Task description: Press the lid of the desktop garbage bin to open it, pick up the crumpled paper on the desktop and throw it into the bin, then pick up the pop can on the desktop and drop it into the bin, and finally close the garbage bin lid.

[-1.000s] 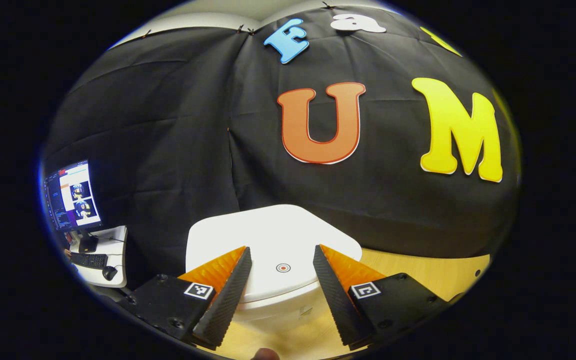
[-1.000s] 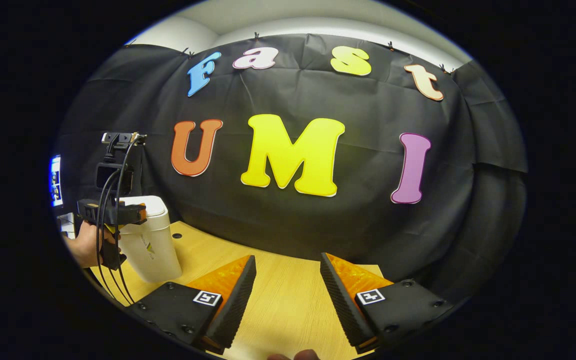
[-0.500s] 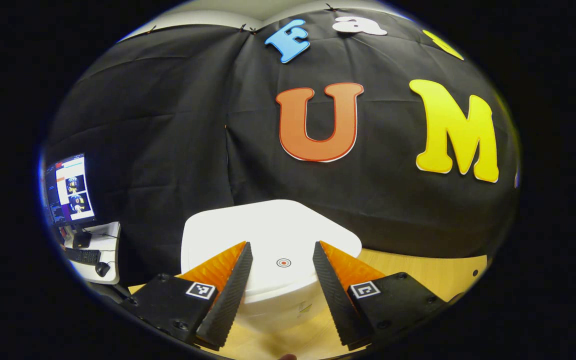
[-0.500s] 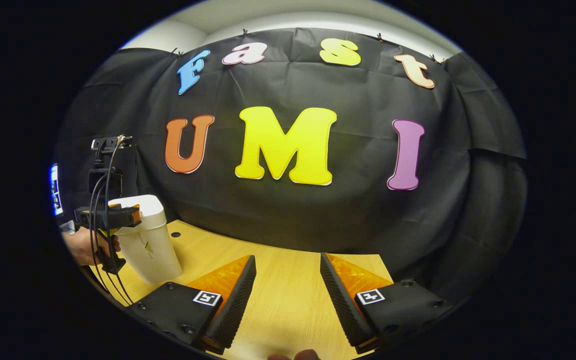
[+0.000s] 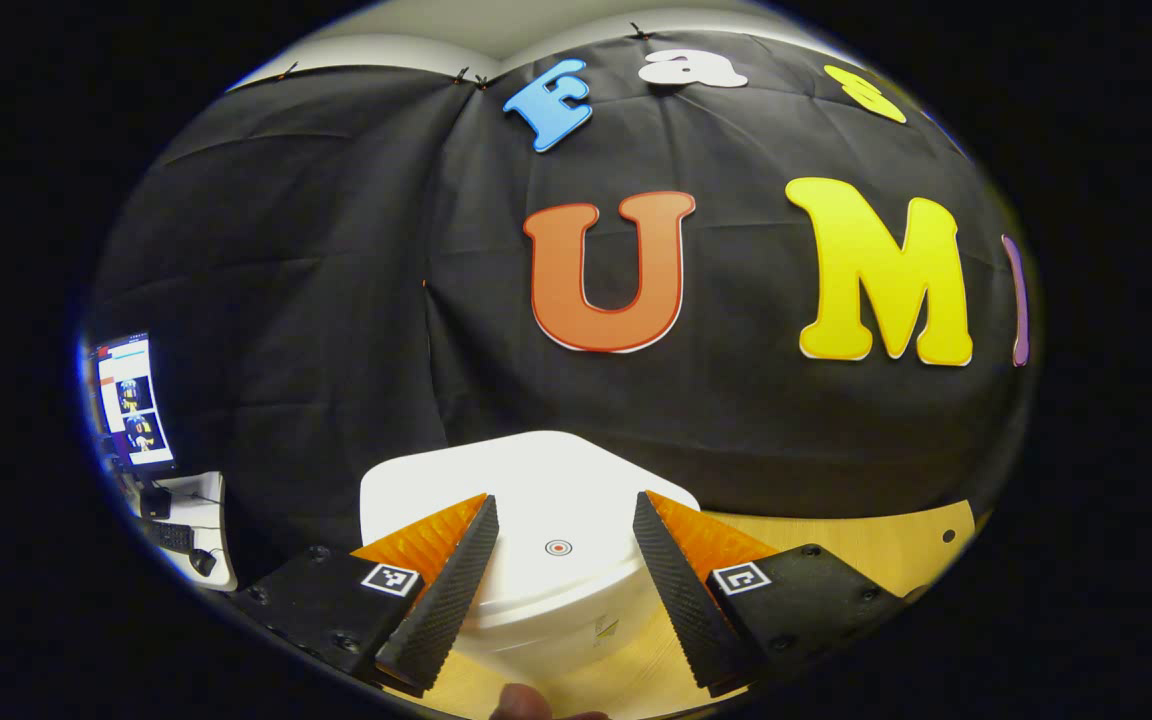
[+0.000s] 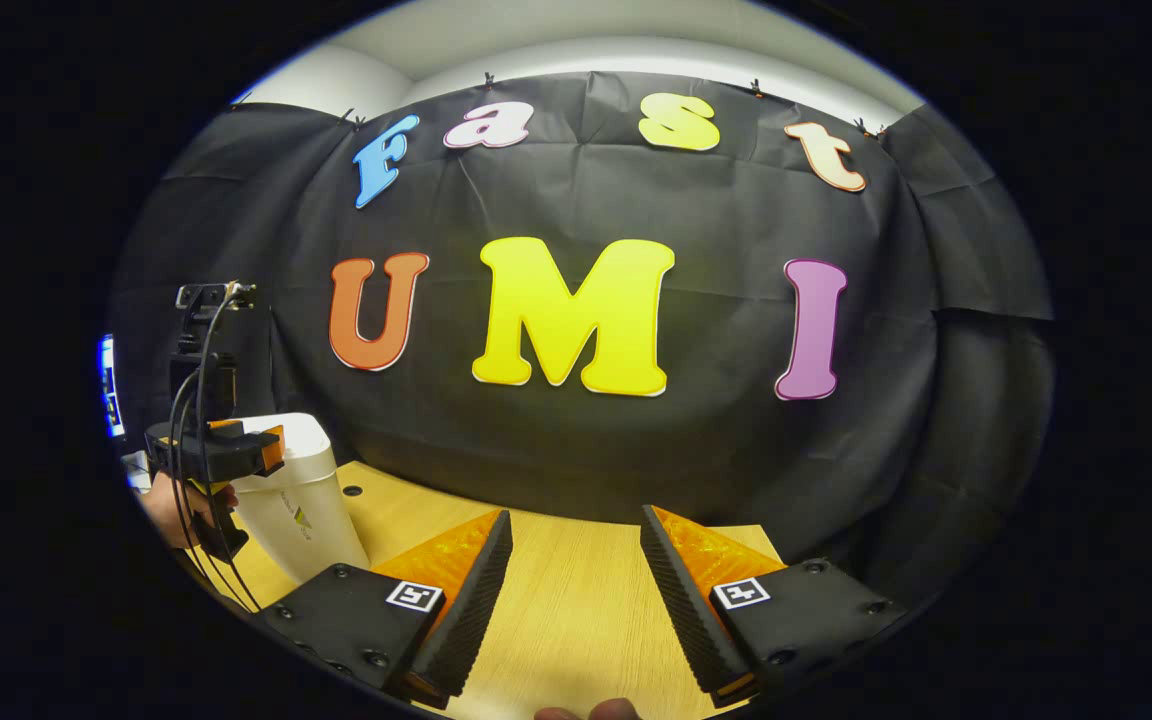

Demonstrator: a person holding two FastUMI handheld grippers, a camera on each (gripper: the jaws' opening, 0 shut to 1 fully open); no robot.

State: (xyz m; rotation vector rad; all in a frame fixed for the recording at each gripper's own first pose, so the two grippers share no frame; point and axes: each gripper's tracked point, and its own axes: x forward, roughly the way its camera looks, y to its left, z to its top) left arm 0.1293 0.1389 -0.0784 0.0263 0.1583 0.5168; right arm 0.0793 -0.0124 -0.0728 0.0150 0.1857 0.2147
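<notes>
The left tool [image 5: 561, 570] has its fingers spread wide with nothing between them, poised just above the closed white lid [image 5: 526, 500] of the garbage bin [image 6: 301, 500]. A small red ring mark [image 5: 558, 547] on the lid sits centred in the gap, probably the spot to press, which would explain the alignment. In the right gripper view, a hand [image 6: 181, 505] holds this tool at the bin's top edge. The bin stands at the left end of the pale wooden surface [image 6: 576, 600], near the black cloth wall [image 6: 576, 440]. The right tool [image 6: 573, 590] is likewise spread and empty, hanging over bare wood well apart from the bin, seemingly waiting its turn. A lit monitor [image 5: 131, 400] stands on a side desk [image 5: 201, 530] beyond the booth.
</notes>
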